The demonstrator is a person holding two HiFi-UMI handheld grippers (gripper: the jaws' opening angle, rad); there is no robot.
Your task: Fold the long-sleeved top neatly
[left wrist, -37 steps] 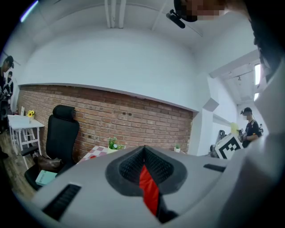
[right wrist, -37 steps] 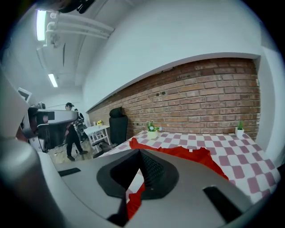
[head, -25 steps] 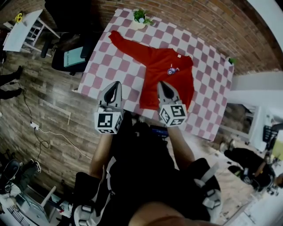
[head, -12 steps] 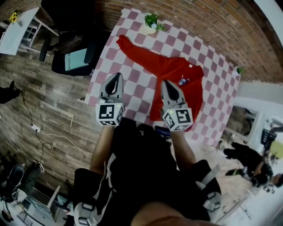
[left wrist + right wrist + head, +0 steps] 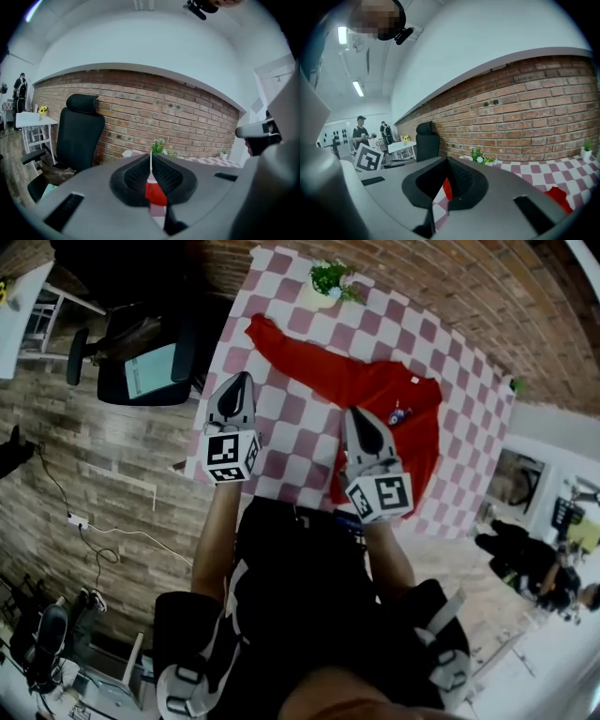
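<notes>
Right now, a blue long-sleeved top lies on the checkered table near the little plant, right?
Not blue. The long-sleeved top is red, as the head view shows. It does lie on the checkered table near the little plant.

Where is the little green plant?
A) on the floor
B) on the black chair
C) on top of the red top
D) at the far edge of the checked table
D: the plant stands at the far edge of the checked table, beyond the red top and not on it.
</notes>
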